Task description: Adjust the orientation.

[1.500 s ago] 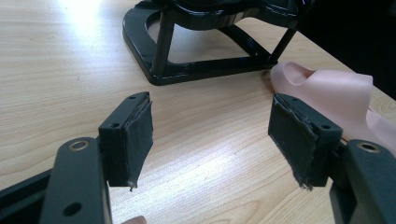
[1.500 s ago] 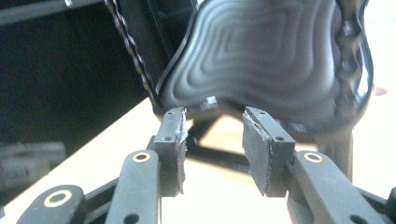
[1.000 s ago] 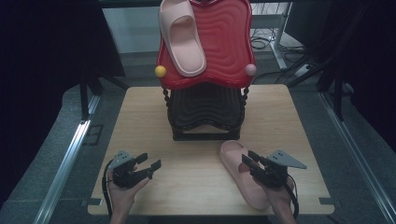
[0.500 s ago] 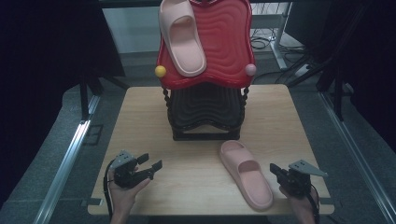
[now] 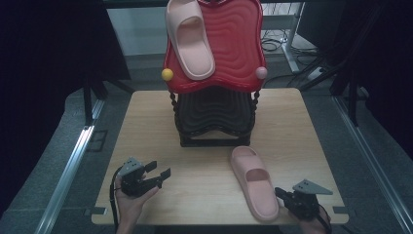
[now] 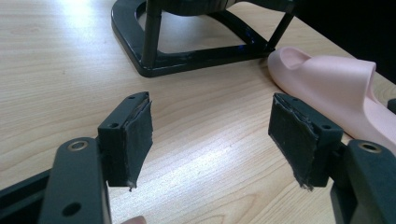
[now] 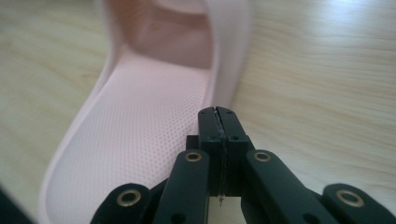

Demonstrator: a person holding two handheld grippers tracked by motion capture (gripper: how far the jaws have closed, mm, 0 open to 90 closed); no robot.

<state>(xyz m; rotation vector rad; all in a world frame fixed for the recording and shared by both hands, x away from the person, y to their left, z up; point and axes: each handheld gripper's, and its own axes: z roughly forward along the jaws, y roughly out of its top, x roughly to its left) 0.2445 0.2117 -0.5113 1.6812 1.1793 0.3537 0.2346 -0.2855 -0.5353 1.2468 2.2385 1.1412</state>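
A pink slipper (image 5: 254, 181) is laid flat on the table (image 5: 146, 126) near its front right corner. The right gripper (image 5: 284, 195) is held just beside its heel, jaws pressed together on nothing. The left gripper (image 5: 159, 171) is held near the front left corner, jaws apart.

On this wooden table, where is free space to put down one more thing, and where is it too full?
Bare wood lies left of the black rack, from the table edge down to the left gripper, and right of the rack toward the far right corner. A smaller patch sits between the left gripper and the pink slipper. It is crowded near the right gripper, shut beside the slipper's heel.
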